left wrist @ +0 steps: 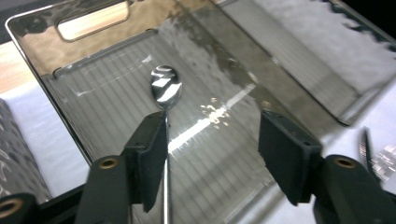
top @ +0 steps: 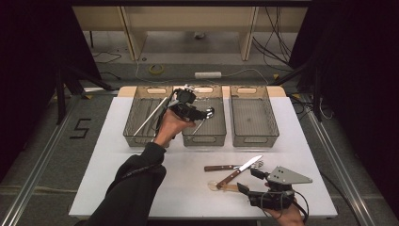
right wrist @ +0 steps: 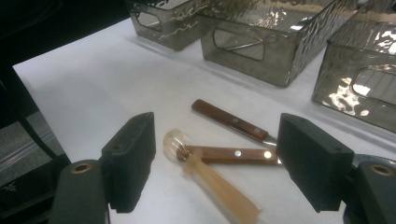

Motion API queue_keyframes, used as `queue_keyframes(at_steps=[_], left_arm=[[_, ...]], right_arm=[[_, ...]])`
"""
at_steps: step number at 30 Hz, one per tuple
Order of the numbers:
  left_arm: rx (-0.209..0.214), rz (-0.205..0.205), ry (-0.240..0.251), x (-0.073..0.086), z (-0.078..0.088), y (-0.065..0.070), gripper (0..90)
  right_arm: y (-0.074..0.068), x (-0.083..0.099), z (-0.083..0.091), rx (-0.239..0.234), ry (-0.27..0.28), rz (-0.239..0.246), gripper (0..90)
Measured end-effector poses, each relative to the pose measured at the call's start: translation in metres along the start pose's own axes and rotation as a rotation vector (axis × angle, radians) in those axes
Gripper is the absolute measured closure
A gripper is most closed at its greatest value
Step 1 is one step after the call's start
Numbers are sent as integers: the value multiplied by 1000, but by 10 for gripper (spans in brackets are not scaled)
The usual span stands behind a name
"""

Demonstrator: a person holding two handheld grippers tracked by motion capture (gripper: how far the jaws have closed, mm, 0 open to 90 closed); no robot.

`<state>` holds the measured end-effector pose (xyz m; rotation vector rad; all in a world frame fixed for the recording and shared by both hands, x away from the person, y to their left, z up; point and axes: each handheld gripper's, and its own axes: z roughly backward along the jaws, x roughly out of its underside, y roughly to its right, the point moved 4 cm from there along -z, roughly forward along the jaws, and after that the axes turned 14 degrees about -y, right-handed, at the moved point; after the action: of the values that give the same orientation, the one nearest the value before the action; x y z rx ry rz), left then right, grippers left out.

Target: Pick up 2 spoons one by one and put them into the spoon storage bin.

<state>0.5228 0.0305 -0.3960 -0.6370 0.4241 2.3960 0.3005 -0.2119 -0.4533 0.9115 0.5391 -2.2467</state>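
A shiny metal spoon (left wrist: 165, 88) lies on the floor of the middle smoked-plastic bin (left wrist: 93, 42), with its handle running just inside one jaw of my left gripper (left wrist: 212, 140). Those jaws stand wide apart and no pad presses on the spoon. From above, the left gripper (top: 188, 106) hovers over the middle bin (top: 203, 137), with the spoon (top: 207, 113) beside it. My right gripper (right wrist: 217, 140) stands open above two wooden-handled knives (right wrist: 229, 120) (right wrist: 233, 154) and a translucent plastic spoon (right wrist: 210, 179). In the high view the right gripper (top: 249, 180) is near the table's front right.
Three bins stand in a row at the back of the white table (top: 117, 188). The left bin (top: 141, 137) holds long metal sticks (top: 150, 117). The right bin (top: 254, 139) sits beside the middle one. The two knives (top: 242, 167) cross near the plastic spoon (top: 221, 186).
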Motion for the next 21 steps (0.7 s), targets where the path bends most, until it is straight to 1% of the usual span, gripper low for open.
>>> queue_keyframes(at_steps=[2, 5, 7, 10, 12, 13, 15, 16, 18, 21], left_arm=[[13, -23, 11, 7, 9, 3, 377], [32, -39, 39, 18, 21, 7, 342], [46, -48, 56, 27, 29, 9, 322], [52, -69, 78, 40, 37, 11, 302], [66, -70, 100, 49, 42, 13, 287], [69, -72, 111, 53, 43, 13, 283], [79, -70, 141, 62, 46, 15, 265], [89, -73, 147, 66, 47, 15, 260], [108, -72, 169, 75, 51, 14, 246], [118, -72, 213, 89, 56, 11, 234]], right_arm=[[-1, 0, -2, -3, -19, 15, 296], [-3, -1, -5, -25, -48, 41, 297], [-4, -1, -8, -12, -79, 72, 296], [-6, -1, -14, -13, -130, 106, 297], [-6, -1, -18, -15, -163, 129, 297], [-7, -2, -20, -19, -177, 128, 297], [-6, -3, -24, -21, -201, 144, 297], [-5, -3, -26, -21, -215, 150, 298], [-4, -3, -30, -20, -239, 158, 298], [-1, -3, -34, -20, -275, 171, 301]])
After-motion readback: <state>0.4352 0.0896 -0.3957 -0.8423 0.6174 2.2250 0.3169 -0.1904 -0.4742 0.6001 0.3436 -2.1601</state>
